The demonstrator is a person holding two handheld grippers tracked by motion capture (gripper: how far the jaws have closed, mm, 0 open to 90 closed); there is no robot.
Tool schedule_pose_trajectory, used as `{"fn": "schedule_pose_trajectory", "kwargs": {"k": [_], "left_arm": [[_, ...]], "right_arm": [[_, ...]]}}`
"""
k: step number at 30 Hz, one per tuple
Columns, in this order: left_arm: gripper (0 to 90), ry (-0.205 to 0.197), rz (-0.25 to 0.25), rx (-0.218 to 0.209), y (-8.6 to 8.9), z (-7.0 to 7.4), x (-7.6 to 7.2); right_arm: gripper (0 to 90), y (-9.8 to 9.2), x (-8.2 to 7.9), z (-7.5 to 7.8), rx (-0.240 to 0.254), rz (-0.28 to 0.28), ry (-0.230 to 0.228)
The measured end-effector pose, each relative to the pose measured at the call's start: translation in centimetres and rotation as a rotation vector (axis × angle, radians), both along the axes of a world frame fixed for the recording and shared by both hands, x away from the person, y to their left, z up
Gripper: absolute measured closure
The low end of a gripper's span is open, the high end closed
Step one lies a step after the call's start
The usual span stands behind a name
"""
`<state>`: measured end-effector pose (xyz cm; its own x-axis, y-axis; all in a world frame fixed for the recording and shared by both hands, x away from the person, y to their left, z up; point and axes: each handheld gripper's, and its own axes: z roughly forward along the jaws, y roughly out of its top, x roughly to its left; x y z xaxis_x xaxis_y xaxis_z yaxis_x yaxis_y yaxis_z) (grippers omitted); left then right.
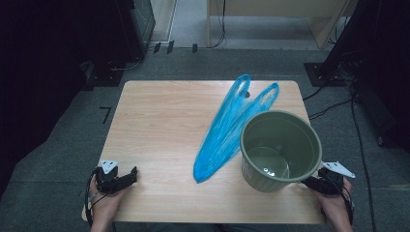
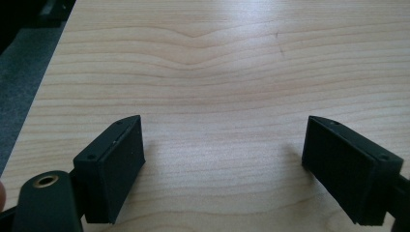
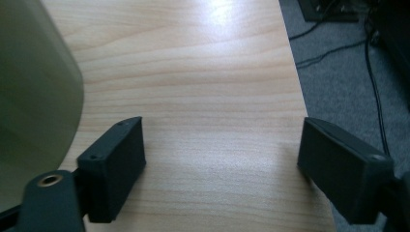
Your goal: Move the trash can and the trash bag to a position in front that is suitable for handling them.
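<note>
Both tools rest released at the near corners of the surface, a bucket and a bag between them.

The left tool (image 1: 126,177) sits at the near left corner of the surface (image 1: 159,125), jaws spread wide with bare wood between them. The right tool (image 1: 309,182) sits at the near right corner, jaws also apart and holding nothing, just beside the green bucket (image 1: 281,150). The bucket stands upright near the right edge, and the blue plastic bag (image 1: 227,130) lies flat against its left side, handles pointing to the far edge.
</note>
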<state>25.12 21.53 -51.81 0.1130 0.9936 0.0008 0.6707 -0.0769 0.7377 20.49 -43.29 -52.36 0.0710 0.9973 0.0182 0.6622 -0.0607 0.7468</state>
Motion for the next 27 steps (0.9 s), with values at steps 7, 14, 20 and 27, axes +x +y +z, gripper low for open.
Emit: {"fn": "schedule_pose_trajectory", "kwargs": {"k": [7,14,20,27], "left_arm": [[14.7,0.008,0.009,-0.008,0.1,0.1,-0.5],[14.8,-0.020,-0.092,-0.131,-2.5,1.3,-0.2],[15.0,-0.048,-0.236,-0.190,-7.0,2.7,0.3],[15.6,-0.030,-0.347,-0.179,-12.1,2.9,0.9]], "right_arm": [[26.7,-0.1,0.0,0.6,0.010,-0.015,-0.080],[27.7,0.0,0.8,1.3,0.052,-0.015,-0.158],[29.3,-0.3,1.8,1.7,0.085,-0.011,-0.154],[30.6,-0.4,2.9,2.5,0.076,-0.008,-0.175]]}}
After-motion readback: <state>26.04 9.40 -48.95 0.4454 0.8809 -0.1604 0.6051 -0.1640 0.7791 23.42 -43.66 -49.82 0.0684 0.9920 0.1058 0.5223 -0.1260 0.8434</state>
